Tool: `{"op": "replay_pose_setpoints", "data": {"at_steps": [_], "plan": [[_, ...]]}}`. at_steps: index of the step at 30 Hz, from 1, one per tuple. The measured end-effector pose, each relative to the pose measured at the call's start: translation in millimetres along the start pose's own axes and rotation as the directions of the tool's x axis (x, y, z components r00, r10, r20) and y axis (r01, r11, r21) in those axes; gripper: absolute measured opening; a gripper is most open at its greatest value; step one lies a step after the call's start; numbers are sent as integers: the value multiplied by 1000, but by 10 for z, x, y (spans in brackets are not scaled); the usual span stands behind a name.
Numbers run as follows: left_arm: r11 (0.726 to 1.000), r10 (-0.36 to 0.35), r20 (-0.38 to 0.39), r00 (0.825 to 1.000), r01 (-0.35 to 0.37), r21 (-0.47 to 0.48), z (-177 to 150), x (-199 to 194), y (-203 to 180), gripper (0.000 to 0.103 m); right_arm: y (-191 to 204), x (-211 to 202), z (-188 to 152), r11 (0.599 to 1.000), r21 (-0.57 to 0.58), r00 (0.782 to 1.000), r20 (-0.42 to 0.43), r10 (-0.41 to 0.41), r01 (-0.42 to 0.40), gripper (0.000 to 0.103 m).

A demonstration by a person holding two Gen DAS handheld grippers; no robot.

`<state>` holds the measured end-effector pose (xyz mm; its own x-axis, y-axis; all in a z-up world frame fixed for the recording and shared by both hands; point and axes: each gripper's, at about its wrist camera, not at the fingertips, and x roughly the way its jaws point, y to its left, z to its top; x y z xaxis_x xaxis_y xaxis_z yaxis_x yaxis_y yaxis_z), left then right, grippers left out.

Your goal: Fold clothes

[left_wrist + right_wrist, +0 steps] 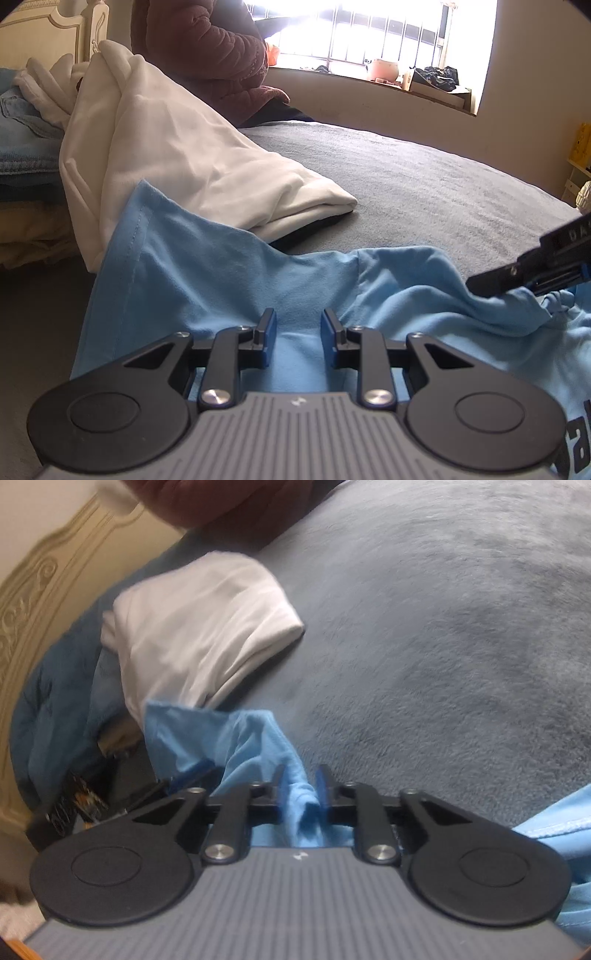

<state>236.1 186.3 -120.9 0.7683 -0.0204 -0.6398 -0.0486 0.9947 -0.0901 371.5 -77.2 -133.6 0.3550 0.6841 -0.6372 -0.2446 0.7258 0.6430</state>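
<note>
A home bedroom. The work surface is a bed (424, 177) covered with a grey plush blanket, backed by a cream headboard (55, 33) with carved scrollwork. Clothing lies about on the bed: a light blue T-shirt (221, 280), a white garment (177, 158), and a stack of blue denim (26, 129) near the headboard. A barred window (369, 33) admits strong daylight; its deep sill (351, 79) holds a pinkish pot (382, 68) and other household clutter. A person in a quilted maroon jacket (207, 48) sits on the far edge of the bed.
</note>
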Motion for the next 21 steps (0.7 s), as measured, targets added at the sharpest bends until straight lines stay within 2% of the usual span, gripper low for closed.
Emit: {"op": "replay_pose_setpoints", "data": {"at_steps": [2, 4, 6, 8, 12, 13, 15, 17, 18, 19, 21], "plan": [[1000, 0, 1, 1000, 0, -2, -3, 1, 0, 28, 88, -6, -2, 998, -60, 1000, 4, -30, 30, 4], [1000, 0, 2, 1000, 0, -4, -2, 1, 1, 28, 250, -46, 2, 982, -158, 994, 47, -101, 107, 3], [1000, 0, 3, 1000, 0, -6, -4, 1, 2, 28, 411, -86, 6, 950, -249, 981, 98, -167, 187, 3], [1000, 2, 4, 1000, -2, -8, -5, 1, 1, 28, 541, -142, 32, 910, -313, 958, 172, -228, 273, 2], [1000, 9, 7, 1000, -9, -7, -9, -1, -10, 28, 768, -57, 31, 749, -451, 873, 293, -390, 486, 2], [1000, 10, 8, 1000, -10, -6, -10, -1, -11, 28, 813, -4, 19, 697, -483, 848, 318, -425, 530, 2], [1000, 13, 9, 1000, -13, -2, -13, -2, -17, 28, 875, 185, -74, 562, -563, 792, 364, -491, 606, 2], [1000, 17, 11, 1000, -17, 2, -16, -7, -24, 28, 885, 377, -158, 468, -611, 756, 385, -529, 638, 2], [1000, 19, 12, 1000, -19, 4, -18, -7, -26, 28, 859, 479, -181, 440, -620, 740, 385, -552, 650, 2], [1000, 19, 13, 1000, -19, 5, -22, -8, -25, 28, 816, 563, -184, 428, -620, 728, 377, -572, 657, 2], [1000, 20, 15, 1000, -21, 8, -27, -9, -29, 28, 731, 651, -151, 436, -595, 712, 373, -595, 676, 3]]}}
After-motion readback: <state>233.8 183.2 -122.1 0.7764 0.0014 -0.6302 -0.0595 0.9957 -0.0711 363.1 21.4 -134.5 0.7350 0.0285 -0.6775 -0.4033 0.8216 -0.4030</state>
